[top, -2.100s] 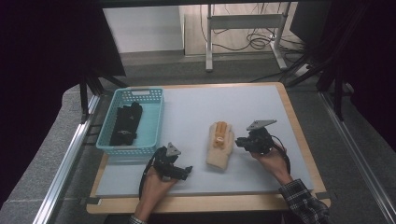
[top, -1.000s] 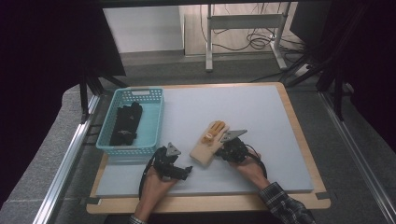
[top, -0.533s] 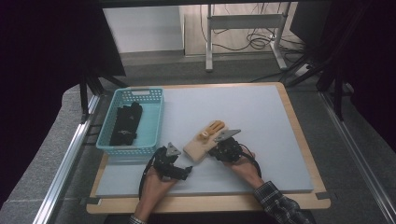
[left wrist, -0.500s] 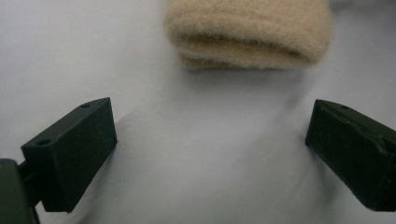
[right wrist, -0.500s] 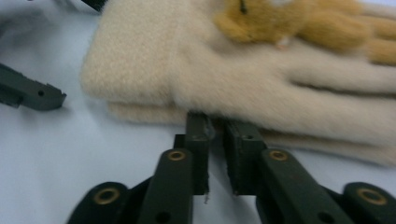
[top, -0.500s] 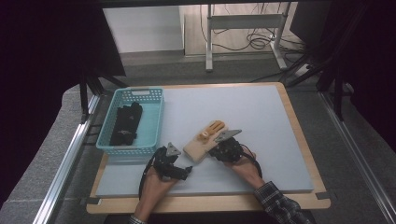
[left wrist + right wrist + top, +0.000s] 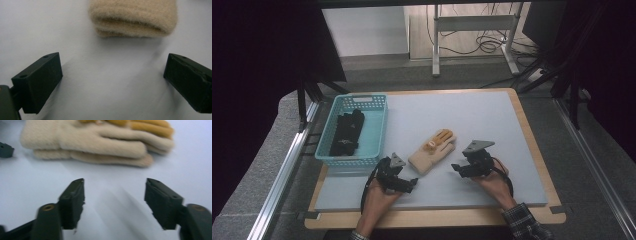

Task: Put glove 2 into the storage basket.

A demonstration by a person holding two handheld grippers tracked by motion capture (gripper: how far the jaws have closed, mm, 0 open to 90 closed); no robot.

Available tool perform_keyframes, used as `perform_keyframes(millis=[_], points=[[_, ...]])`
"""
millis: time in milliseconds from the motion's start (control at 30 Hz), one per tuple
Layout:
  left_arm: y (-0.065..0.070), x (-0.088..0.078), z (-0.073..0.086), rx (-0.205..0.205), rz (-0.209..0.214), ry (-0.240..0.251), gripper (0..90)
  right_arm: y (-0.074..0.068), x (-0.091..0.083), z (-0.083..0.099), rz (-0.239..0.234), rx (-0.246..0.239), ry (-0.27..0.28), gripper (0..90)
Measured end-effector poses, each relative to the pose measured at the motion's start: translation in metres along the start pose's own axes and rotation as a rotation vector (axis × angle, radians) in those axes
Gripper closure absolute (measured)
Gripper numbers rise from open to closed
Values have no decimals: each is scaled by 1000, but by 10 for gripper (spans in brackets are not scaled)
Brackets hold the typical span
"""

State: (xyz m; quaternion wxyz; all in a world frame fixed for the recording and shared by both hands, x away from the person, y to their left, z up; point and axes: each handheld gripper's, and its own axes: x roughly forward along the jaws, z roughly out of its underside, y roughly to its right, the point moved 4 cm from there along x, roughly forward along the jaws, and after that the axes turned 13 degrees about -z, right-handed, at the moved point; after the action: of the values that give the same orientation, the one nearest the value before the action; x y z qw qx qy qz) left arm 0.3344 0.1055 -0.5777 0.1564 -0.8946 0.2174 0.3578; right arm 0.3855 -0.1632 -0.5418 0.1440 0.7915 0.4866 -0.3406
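Observation:
A pair of beige woolly gloves (image 7: 432, 152) with orange fingers lies stacked on the pale mat (image 7: 472, 115), cuff toward the person. My left gripper (image 7: 412, 181) rests on the mat just short of the cuff. In the left gripper view its jaws (image 7: 112, 75) stand wide open with the cuff (image 7: 133, 18) ahead of them. My right gripper (image 7: 455, 169) sits to the right of the gloves, apart from them. Its jaws (image 7: 115, 195) have just been opening and nothing is between them. The gloves (image 7: 100, 142) lie beyond their tips.
A teal basket (image 7: 377, 127) at the mat's left holds black gloves (image 7: 346, 132). The mat lies on a wooden board (image 7: 437, 217). Dark frame rails run along both sides of the table.
My right gripper has let go of the gloves, opened, and drawn back to the right. The gloves stay where they were dragged to, near the left gripper, which has not moved.

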Motion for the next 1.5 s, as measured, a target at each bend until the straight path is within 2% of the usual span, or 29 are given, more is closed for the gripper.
perform_keyframes(millis=[300,500,567,667,1300,1500], points=[[0,0,0,0,0,0,20,20,-23,28,66,78,22,167],[0,0,0,0,-1,1,20,29,-27,44,97,112,9,126],[0,0,0,1,-1,0,21,29,-28,45,103,112,19,119],[0,0,0,4,-3,-2,21,29,-26,45,110,105,-2,109],[1,0,-1,-8,0,-4,21,29,-26,46,114,108,5,108],[-1,-2,-7,-14,15,-18,40,28,-26,46,120,105,6,107]])
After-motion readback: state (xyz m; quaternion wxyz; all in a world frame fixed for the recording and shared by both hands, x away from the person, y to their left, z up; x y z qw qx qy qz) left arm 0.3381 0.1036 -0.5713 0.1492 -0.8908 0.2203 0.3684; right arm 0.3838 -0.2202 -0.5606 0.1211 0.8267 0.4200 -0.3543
